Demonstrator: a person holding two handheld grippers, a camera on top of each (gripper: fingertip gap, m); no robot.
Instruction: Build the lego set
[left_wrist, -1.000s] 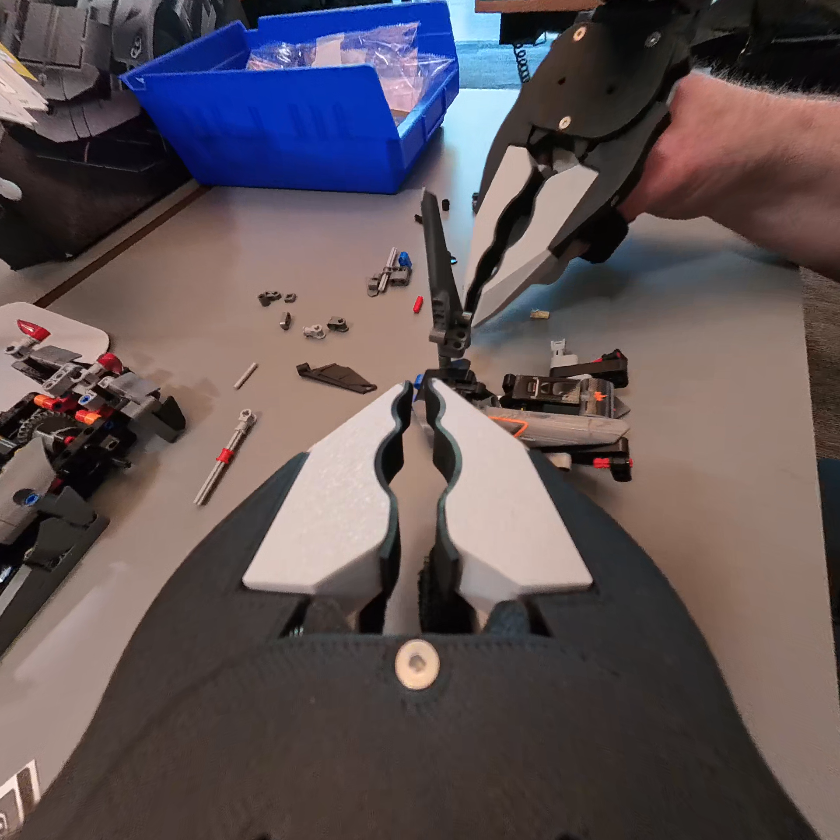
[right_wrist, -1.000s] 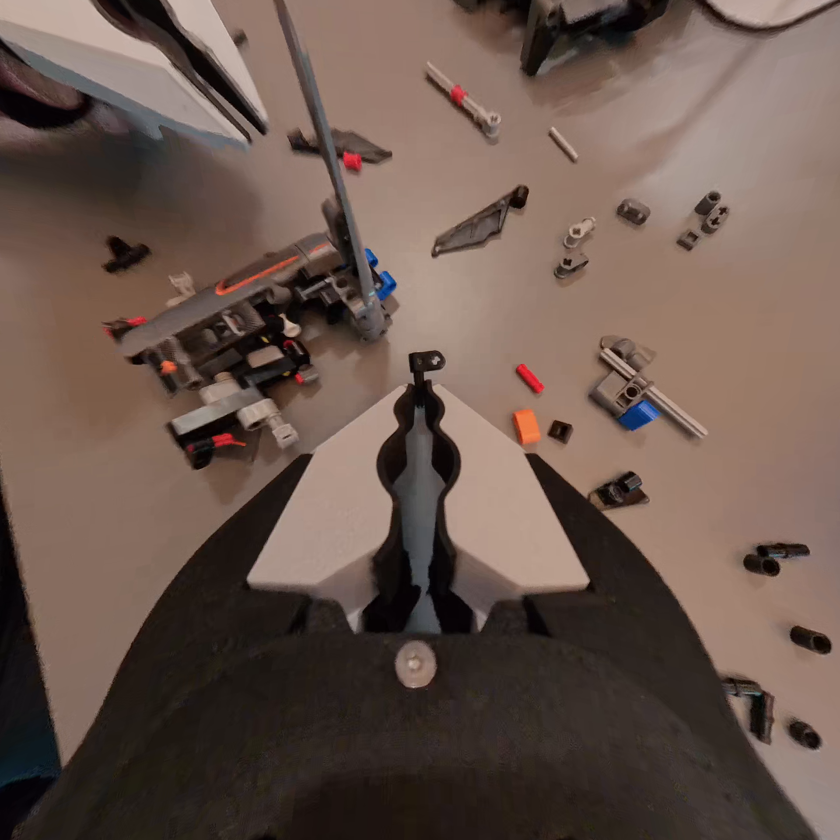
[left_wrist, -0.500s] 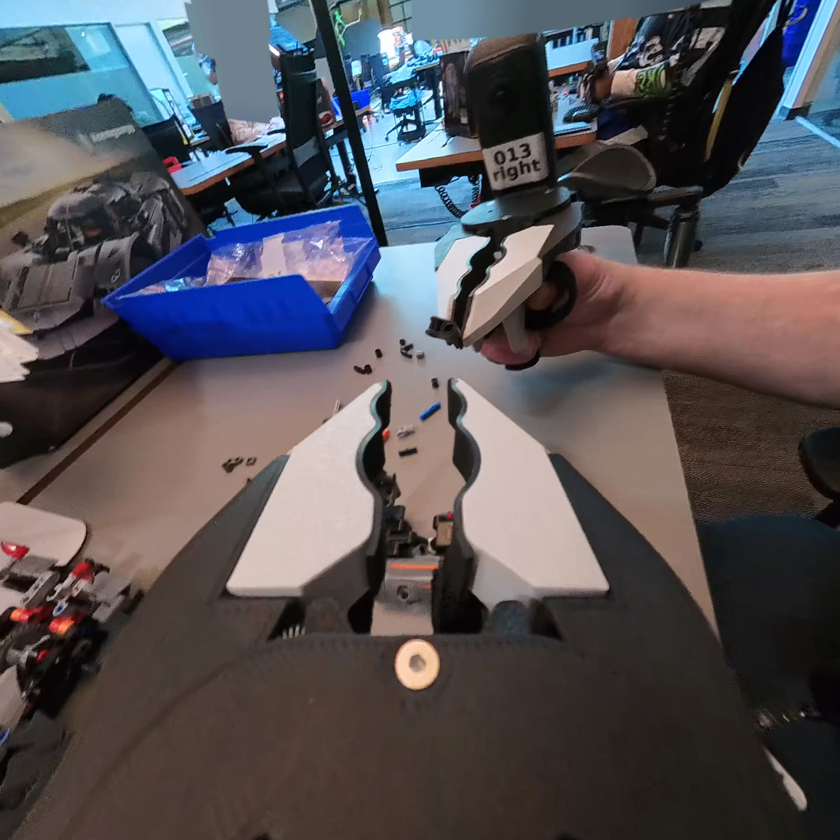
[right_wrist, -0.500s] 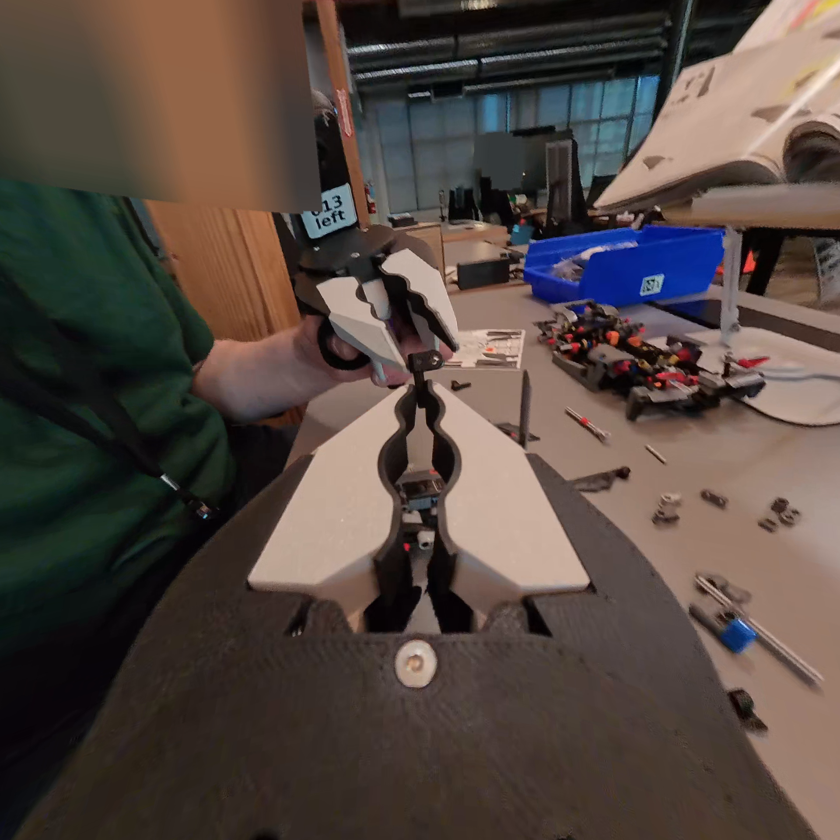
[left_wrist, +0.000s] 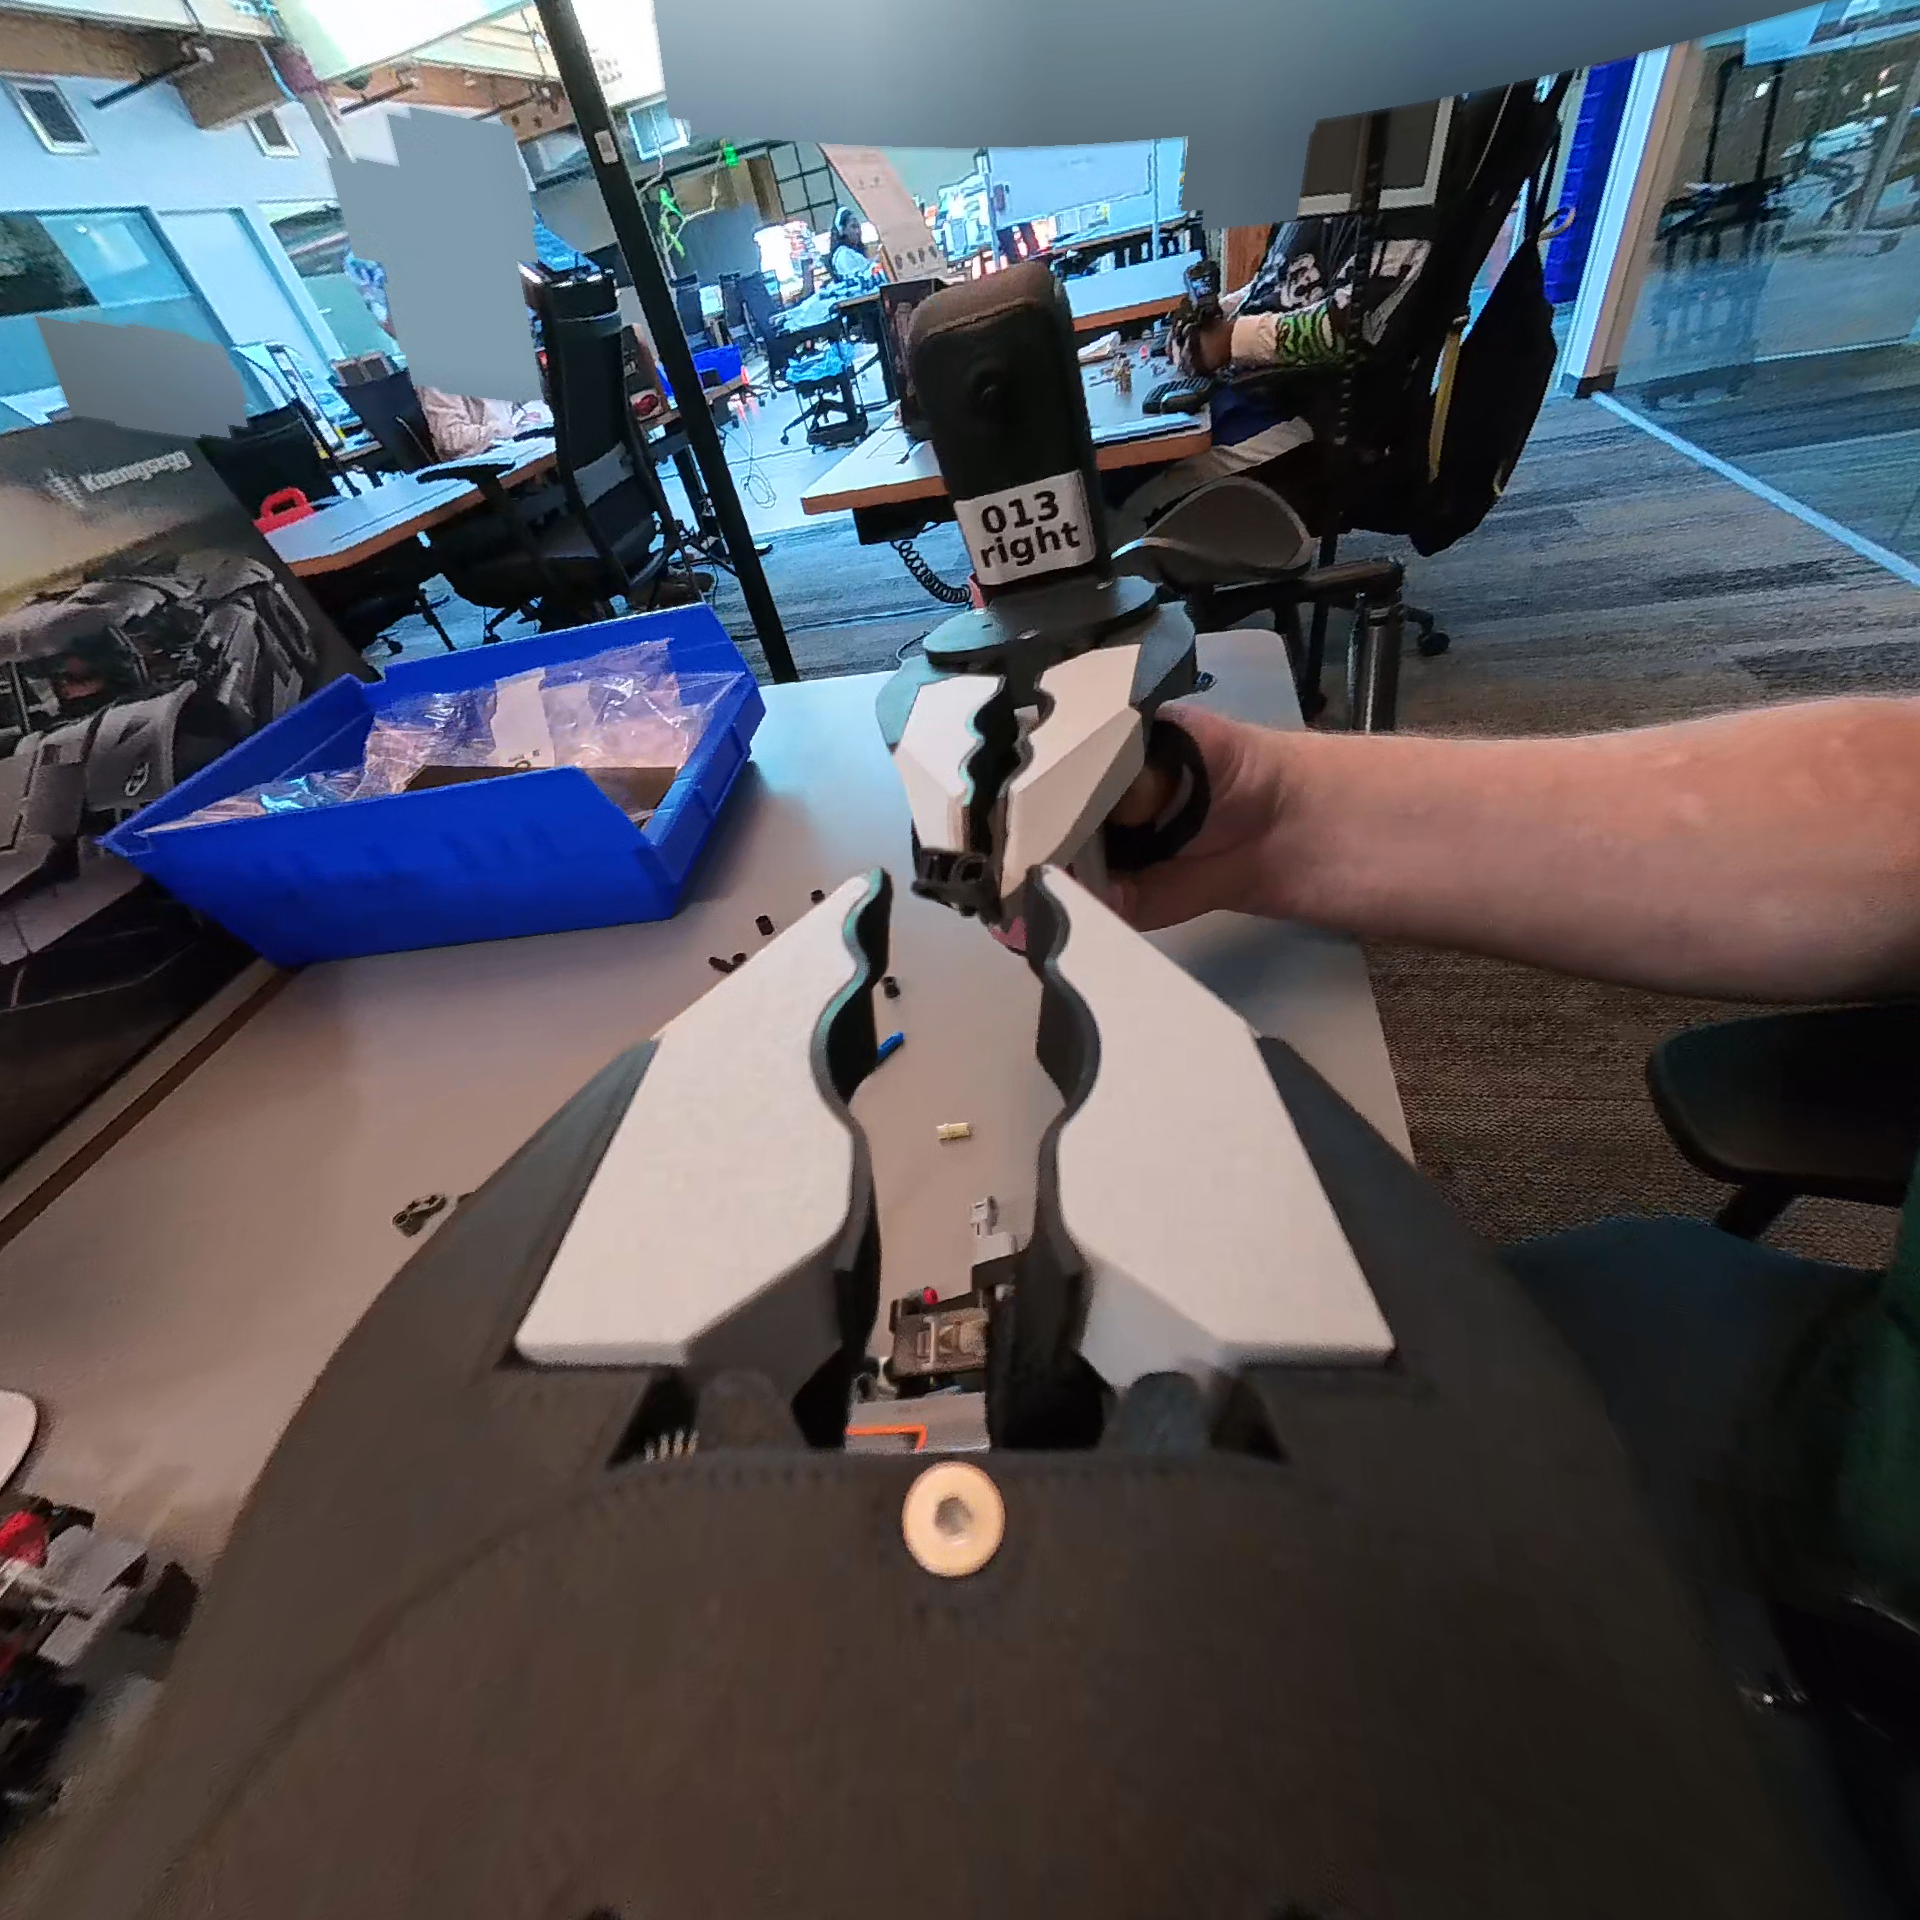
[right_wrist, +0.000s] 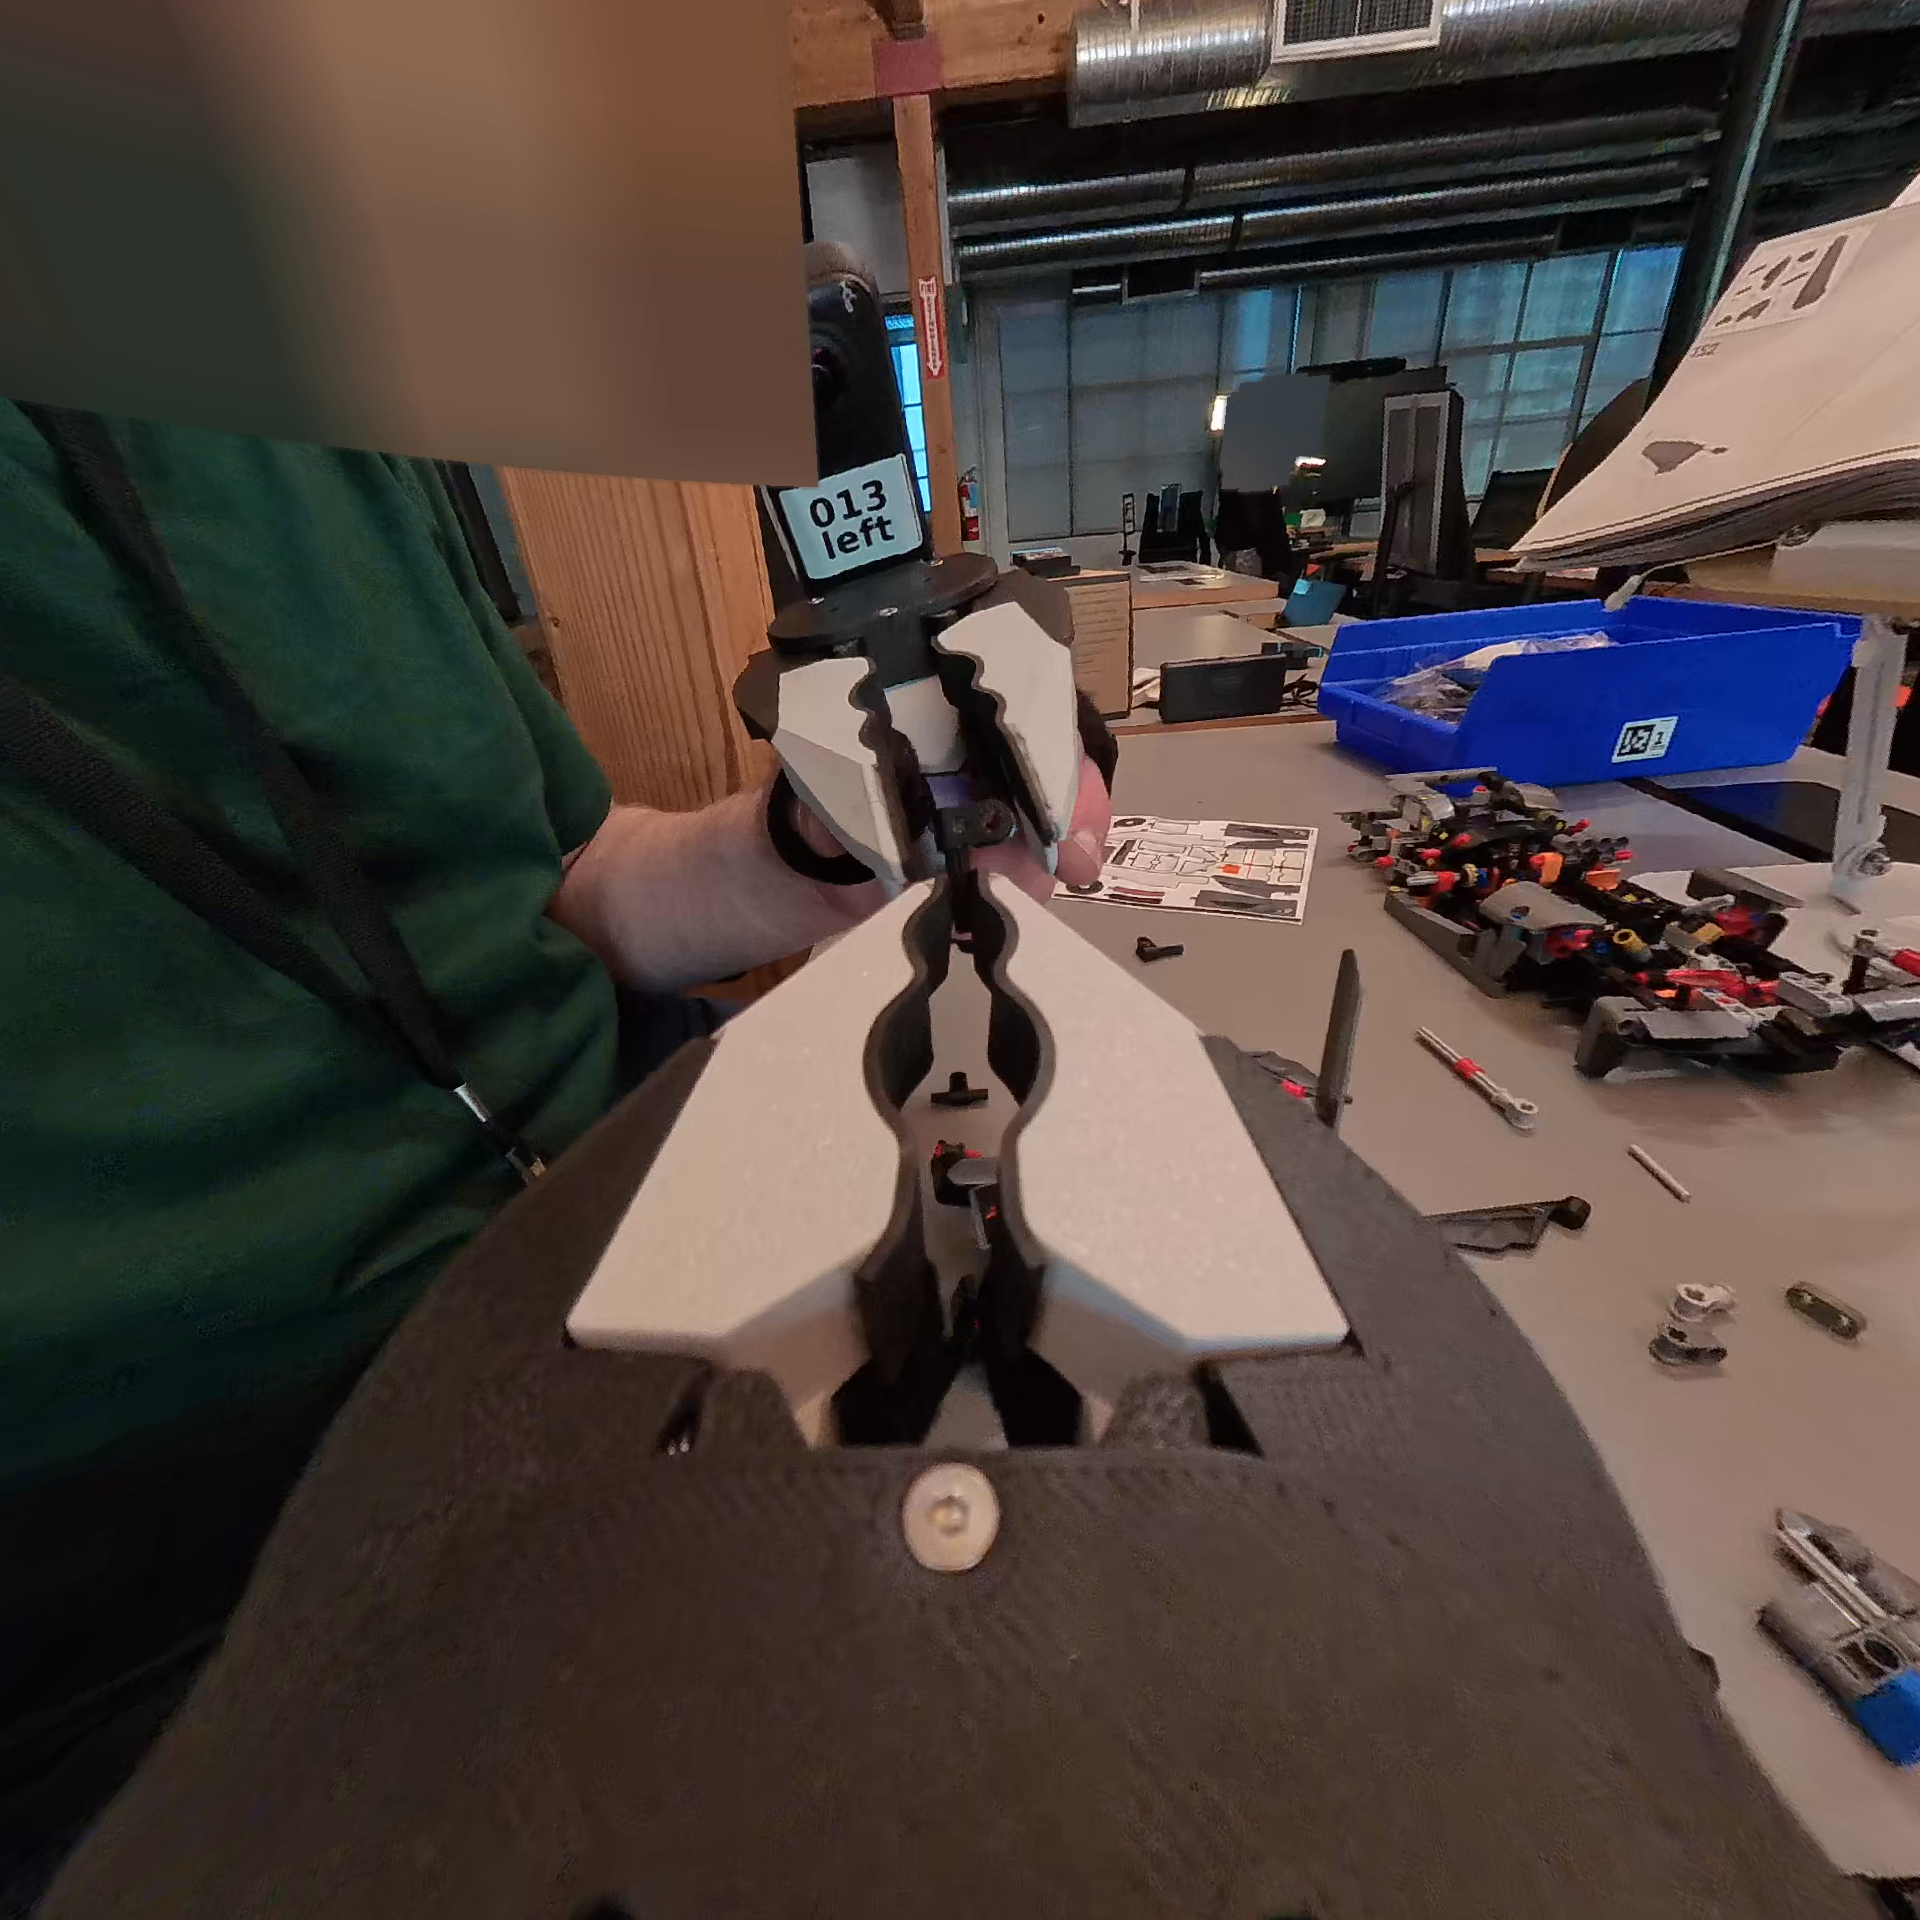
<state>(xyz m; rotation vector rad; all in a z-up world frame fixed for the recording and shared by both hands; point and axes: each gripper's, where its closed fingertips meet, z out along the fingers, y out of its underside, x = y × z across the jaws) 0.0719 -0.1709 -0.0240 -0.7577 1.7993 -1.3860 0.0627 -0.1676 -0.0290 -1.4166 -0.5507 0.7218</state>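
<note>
My right gripper (right_wrist: 961, 888) is shut on a small black connector piece (right_wrist: 979, 826), held up in the air. In the left wrist view the right gripper (left_wrist: 982, 852) faces me with that piece (left_wrist: 948, 868) at its tip. My left gripper (left_wrist: 956, 894) is open and empty, its tips just below and either side of the piece. In the right wrist view the left gripper (right_wrist: 971, 857) stands open around the piece without closing on it. A small grey and black sub-assembly (left_wrist: 940, 1340) lies on the table below, also seen between my right fingers (right_wrist: 966, 1174).
A blue bin (left_wrist: 436, 831) of bagged parts stands at the back left. A large car chassis (right_wrist: 1621, 914), a sticker sheet (right_wrist: 1195, 868), an upright dark grey beam (right_wrist: 1340, 1029) and loose small parts (right_wrist: 1688, 1320) lie on the grey table (left_wrist: 312, 1091). An open instruction booklet (right_wrist: 1766, 416) is on a stand. The grippers are tip to tip, or close to it.
Both grippers rose from the table and turned to face each other. The left gripper opened wider. The right gripper brought the black piece closer, up to the left gripper's tips.
</note>
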